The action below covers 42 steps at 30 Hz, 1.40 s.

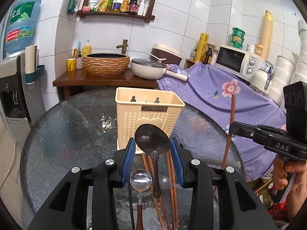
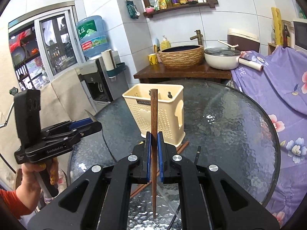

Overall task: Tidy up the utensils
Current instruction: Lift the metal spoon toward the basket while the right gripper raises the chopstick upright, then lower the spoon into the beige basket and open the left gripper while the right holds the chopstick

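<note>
My left gripper (image 1: 153,144) is shut on a dark spoon (image 1: 151,137). Its blue pads press the bowl's sides and the handle hangs down over the glass table (image 1: 67,134). My right gripper (image 2: 153,137) is shut on a brown wooden chopstick (image 2: 153,111), held upright. A cream perforated utensil holder (image 1: 149,115) stands just beyond both grippers, its top open. Under the left gripper lie a metal spoon (image 1: 141,180), a clear plastic spoon (image 1: 165,181) and several chopsticks (image 1: 173,191). The left view shows the right gripper (image 1: 235,128) at the right; the right view shows the left gripper (image 2: 94,125) at the left.
Behind the round table (image 2: 230,134) stand a wooden counter (image 1: 103,80) with a basin (image 1: 106,64) and a white pan (image 1: 147,69). A purple flowered cloth (image 1: 207,94) covers the right side under a microwave (image 1: 236,60). A water dispenser (image 1: 11,88) stands at the left.
</note>
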{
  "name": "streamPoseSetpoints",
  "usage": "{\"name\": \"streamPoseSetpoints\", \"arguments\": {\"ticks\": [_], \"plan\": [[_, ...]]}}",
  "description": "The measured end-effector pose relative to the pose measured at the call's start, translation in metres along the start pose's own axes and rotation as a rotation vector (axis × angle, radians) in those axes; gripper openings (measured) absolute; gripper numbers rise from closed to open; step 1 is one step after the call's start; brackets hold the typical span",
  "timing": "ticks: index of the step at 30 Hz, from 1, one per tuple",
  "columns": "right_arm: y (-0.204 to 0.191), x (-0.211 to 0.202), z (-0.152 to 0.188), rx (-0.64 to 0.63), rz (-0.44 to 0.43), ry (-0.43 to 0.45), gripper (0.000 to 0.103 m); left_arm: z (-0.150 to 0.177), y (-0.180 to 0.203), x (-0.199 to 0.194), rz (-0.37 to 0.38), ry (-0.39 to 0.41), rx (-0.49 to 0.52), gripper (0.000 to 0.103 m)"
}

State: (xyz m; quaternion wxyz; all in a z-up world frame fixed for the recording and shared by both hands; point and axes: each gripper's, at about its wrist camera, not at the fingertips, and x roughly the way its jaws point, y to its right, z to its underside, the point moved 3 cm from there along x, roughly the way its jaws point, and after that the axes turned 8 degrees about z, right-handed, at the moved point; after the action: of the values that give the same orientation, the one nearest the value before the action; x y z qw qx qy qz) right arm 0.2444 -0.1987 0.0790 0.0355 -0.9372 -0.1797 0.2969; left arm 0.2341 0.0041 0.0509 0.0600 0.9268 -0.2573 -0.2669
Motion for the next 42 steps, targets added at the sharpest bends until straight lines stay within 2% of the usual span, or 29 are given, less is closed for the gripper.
{"name": "streamPoseSetpoints", "arguments": {"ticks": [5,9,11,17,21,25,29,32,37,42], "plan": [[-0.006,-0.012,-0.026,-0.017,-0.021,0.026,0.007,-0.026,0.003,-0.008,-0.003,0.014,0.049,0.036],[-0.014,-0.024,-0.068,-0.032,-0.04,0.072,0.007,-0.062,0.005,-0.014,0.001,0.047,0.068,0.036],[-0.018,-0.033,-0.1,-0.035,-0.04,0.115,0.007,-0.089,0.007,-0.02,-0.019,0.087,0.088,0.036],[-0.033,-0.042,-0.186,-0.048,0.025,0.258,0.007,-0.164,0.005,-0.017,-0.082,0.167,0.112,0.036],[-0.038,-0.024,-0.213,-0.055,0.107,0.297,0.007,-0.183,-0.001,0.002,-0.117,0.171,0.106,0.036],[-0.037,0.012,-0.209,-0.046,0.157,0.279,0.007,-0.173,-0.012,0.035,-0.142,0.123,0.093,0.036],[-0.029,0.047,-0.185,-0.028,0.194,0.248,0.007,-0.145,-0.028,0.062,-0.146,0.075,0.054,0.036],[-0.02,0.072,-0.164,0.003,0.204,0.182,0.007,-0.123,-0.038,0.078,-0.139,0.034,0.02,0.036],[-0.008,0.1,-0.134,0.042,0.205,0.103,0.007,-0.101,-0.048,0.091,-0.153,-0.009,0.024,0.036],[-0.002,0.113,-0.123,0.061,0.197,0.067,0.007,-0.088,-0.049,0.098,-0.163,-0.046,0.048,0.036]]}}
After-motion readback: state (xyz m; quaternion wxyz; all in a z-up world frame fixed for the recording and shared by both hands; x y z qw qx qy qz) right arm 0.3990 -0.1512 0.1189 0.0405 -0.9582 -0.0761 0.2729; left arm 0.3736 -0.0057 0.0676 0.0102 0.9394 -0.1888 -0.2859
